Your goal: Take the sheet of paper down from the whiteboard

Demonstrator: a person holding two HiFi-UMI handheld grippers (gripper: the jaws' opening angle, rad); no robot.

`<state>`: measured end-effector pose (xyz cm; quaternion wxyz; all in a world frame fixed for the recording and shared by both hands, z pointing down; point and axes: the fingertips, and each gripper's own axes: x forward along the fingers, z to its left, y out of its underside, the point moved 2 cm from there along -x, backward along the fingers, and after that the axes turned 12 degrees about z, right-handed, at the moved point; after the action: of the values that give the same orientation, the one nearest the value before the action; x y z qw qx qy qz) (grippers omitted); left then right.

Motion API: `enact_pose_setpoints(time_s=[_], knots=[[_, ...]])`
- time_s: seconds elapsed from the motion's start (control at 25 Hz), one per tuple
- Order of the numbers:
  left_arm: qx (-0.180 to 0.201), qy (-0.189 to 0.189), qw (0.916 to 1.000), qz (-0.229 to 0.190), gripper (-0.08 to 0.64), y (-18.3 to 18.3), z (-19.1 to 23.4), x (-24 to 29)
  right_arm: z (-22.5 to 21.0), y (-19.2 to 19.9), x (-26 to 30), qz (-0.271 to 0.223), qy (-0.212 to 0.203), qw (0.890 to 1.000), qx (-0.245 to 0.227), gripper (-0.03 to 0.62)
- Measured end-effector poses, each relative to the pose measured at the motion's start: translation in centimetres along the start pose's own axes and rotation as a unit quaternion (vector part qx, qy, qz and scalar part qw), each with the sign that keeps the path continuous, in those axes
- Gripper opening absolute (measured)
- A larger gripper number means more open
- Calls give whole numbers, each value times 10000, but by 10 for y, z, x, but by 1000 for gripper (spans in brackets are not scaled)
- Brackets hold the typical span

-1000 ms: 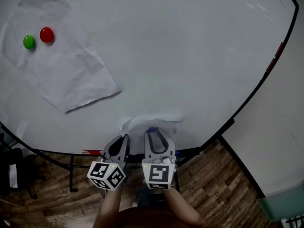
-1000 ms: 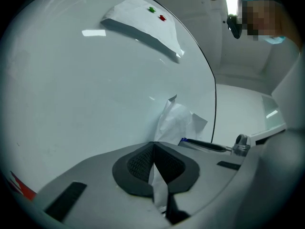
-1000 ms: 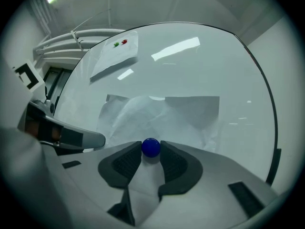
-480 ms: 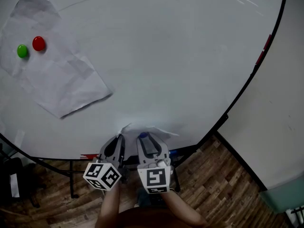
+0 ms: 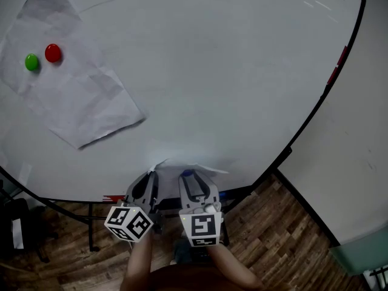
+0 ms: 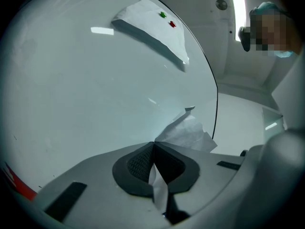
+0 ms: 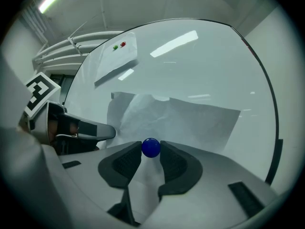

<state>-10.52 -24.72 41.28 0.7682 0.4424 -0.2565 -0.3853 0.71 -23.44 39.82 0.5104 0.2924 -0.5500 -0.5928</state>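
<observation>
The creased white sheet of paper (image 6: 188,132) lies against the glossy whiteboard (image 5: 230,71), directly ahead of both tools. The left tool (image 6: 153,151) is pressed together, pinching the sheet's edge. The right tool (image 7: 151,155) clamps a round blue magnet (image 7: 151,147) in front of the sheet. Far up-left of the tools, a second wrinkled sheet (image 5: 79,96) carries a green magnet (image 5: 31,62) and a red magnet (image 5: 53,53).

I found no words, numbers or brand names that I could read. The only signs were the black-and-white square markers on the cubes of my left gripper (image 5: 150,177), at seven o'clock in the head view, and my right gripper (image 5: 189,176), at six o'clock. They showed coded block patterns, not letters.
</observation>
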Motion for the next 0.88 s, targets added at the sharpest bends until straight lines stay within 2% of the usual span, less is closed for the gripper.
enact_pose_setpoints(time_s=[0.88], knots=[[-169,-381,9986,-336,25,-17,20,-30,-12,8,-3,52,88,9999,48,133]])
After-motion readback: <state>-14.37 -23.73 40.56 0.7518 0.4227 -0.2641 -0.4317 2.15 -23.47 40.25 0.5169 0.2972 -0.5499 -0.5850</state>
